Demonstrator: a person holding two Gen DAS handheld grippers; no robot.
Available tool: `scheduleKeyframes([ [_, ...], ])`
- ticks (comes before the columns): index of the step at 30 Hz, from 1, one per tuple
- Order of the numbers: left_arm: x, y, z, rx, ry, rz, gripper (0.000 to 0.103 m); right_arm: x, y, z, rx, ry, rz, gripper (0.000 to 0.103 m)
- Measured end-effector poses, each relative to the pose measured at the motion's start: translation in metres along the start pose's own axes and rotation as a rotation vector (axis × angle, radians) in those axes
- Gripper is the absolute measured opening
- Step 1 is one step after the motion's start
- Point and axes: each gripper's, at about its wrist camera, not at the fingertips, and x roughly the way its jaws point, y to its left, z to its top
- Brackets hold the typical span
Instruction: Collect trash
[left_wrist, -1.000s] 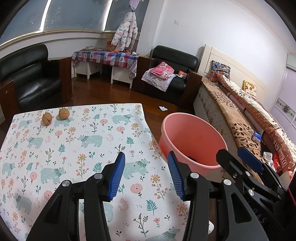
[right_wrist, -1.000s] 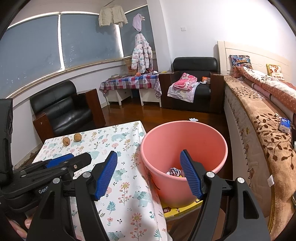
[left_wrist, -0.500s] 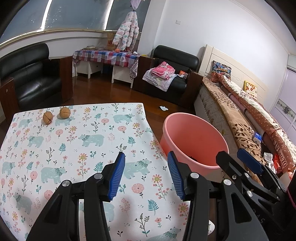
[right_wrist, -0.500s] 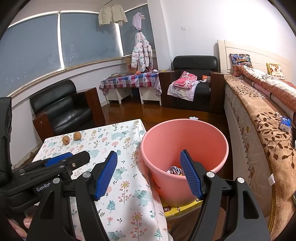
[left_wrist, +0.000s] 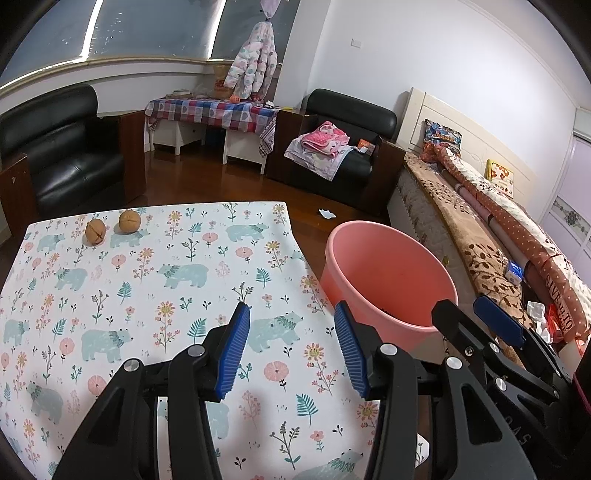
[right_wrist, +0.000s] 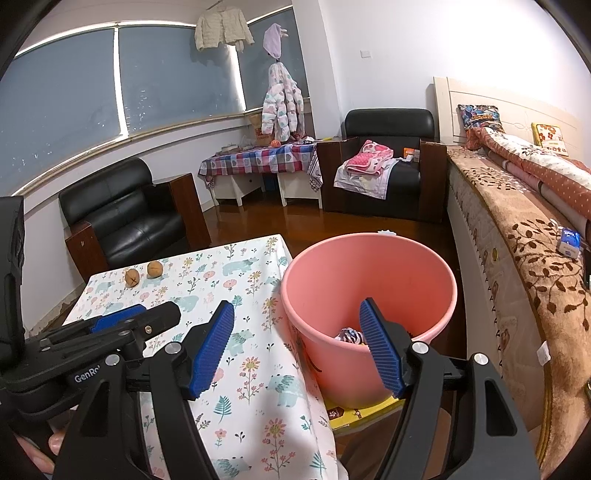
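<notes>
Floral-clothed surface (left_wrist: 110, 295) carries two walnuts (left_wrist: 112, 226) at upper left, wrappers lie in the pink bucket (right_wrist: 369, 291), and both left hand-held gripper (left_wrist: 291, 343) and right hand-held gripper (right_wrist: 297, 345) gape empty, so a between-pickups pause likely precedes reaching those walnuts.

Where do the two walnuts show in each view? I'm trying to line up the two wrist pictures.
Left wrist: walnuts at upper left, near the table's far edge, beyond the open left gripper.
Right wrist: walnuts at left of centre, same far edge, above the left gripper's body.
Shared landmark: the pink bucket, right of the table in both.
</notes>
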Motion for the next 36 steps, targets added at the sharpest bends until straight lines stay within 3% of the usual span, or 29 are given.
scheduleKeyframes([
  [36, 0.008, 0.011, -0.003, -0.020, 0.026, 0.001, 0.048, 0.010, 0.004, -0.007, -0.025, 0.026, 0.004, 0.071],
])
